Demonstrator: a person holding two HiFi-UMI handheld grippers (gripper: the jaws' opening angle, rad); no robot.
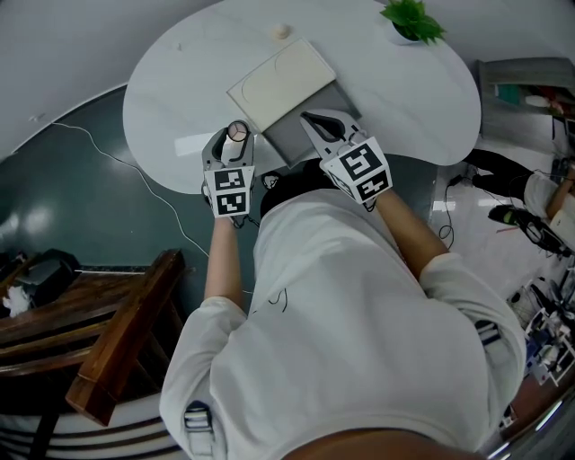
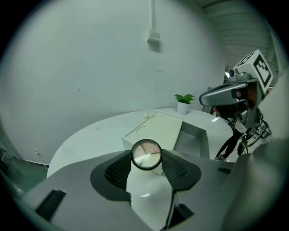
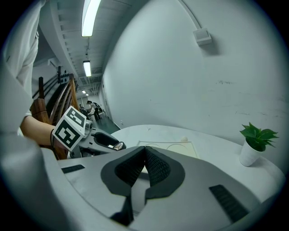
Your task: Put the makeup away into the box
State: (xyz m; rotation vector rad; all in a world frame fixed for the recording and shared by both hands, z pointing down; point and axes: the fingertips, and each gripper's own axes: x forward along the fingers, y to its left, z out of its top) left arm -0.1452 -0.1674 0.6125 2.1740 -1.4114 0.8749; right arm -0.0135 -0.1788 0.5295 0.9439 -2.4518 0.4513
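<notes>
At the white desk's near edge, the left hand-held gripper pinches a round compact short of the half-open box, while the right hand-held gripper is closed and empty; that rim-only hold may let the compact slip.

**White table, three things on it**

The white rounded table spreads out ahead of the left gripper and the right gripper. Just in front of the two tools sits a grey box, its cream lid slid askew over the far part. Beyond the lid lies a small pale ball. Far ahead and to the right of the right gripper stands a potted plant.
</notes>
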